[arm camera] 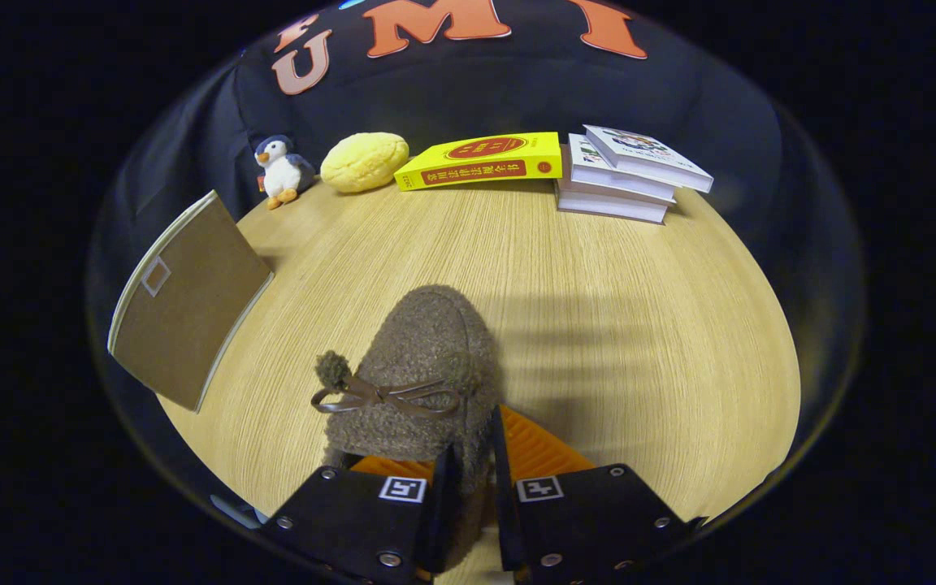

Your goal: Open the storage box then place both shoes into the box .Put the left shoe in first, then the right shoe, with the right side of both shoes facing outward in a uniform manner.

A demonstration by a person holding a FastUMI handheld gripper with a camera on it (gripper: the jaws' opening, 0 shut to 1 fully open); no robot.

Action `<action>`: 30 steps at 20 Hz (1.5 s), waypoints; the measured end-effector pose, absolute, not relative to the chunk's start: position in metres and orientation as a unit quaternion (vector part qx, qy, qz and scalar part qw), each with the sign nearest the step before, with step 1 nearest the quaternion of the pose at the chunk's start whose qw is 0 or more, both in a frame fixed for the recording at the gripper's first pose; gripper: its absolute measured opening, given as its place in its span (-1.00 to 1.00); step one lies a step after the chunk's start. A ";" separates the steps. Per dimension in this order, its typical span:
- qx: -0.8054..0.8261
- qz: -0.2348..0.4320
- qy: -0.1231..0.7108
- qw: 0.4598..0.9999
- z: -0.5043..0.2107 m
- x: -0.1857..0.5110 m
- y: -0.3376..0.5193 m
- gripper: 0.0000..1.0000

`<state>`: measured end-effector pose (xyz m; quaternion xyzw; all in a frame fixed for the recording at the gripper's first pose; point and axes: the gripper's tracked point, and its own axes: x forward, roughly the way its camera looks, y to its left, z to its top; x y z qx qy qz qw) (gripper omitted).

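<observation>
Tongs (468,487): drawn close together, pinching the rear edge of a fuzzy brown shoe (415,374). Both fingers bear on the shoe's wall, one inside the opening, one outside.

Shoe: toe points away from the tongs, bow across the upper. Whether it rests on the wooden surface (598,268) or hangs just above it cannot be told. Which foot it belongs to cannot be told either.

Box (184,301): brown, standing well apart to the left of the shoe, beyond the fingers. Only a flat panel faces the camera, so open or closed is uncertain.

Step in hand, by judgement: carrying a shoe toward the box.

Next move calls for swinging left, keeping the pinch firm on the soft wall, and turning the shoe so its right side faces outward.
</observation>
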<state>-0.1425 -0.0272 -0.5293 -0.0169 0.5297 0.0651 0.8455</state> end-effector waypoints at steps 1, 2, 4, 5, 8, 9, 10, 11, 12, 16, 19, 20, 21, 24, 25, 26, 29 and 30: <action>-0.020 0.054 0.527 0.848 -0.530 -0.140 -0.031 -0.64; -0.012 0.049 0.534 0.844 -0.530 -0.141 -0.030 -0.74; 0.006 0.043 0.542 0.839 -0.525 -0.144 -0.024 -0.80; 0.015 0.042 0.540 0.841 -0.518 -0.142 -0.021 -0.80; 0.026 0.041 0.521 0.852 -0.486 -0.129 -0.005 -0.83; 0.031 0.040 0.516 0.855 -0.474 -0.124 0.002 -0.83; 0.038 0.041 0.510 0.858 -0.461 -0.119 0.011 -0.83; 0.046 0.043 0.503 0.862 -0.446 -0.113 0.023 -0.83; 0.052 0.045 0.497 0.865 -0.433 -0.107 0.034 -0.83; 0.058 0.053 0.479 0.874 -0.385 -0.088 0.081 -0.83; 0.065 0.067 0.475 0.875 -0.359 -0.076 0.126 -0.84; 0.066 0.074 0.476 0.874 -0.353 -0.075 0.144 -0.83; 0.065 0.082 0.476 0.873 -0.349 -0.073 0.162 -0.84; 0.053 0.103 0.489 0.865 -0.346 -0.076 0.215 -0.84; 0.054 0.110 0.494 0.861 -0.347 -0.077 0.233 -0.83; 0.057 0.116 0.498 0.857 -0.348 -0.078 0.251 -0.83; 0.067 0.122 0.506 0.851 -0.349 -0.078 0.296 -0.83; 0.069 0.122 0.509 0.849 -0.350 -0.078 0.308 -0.83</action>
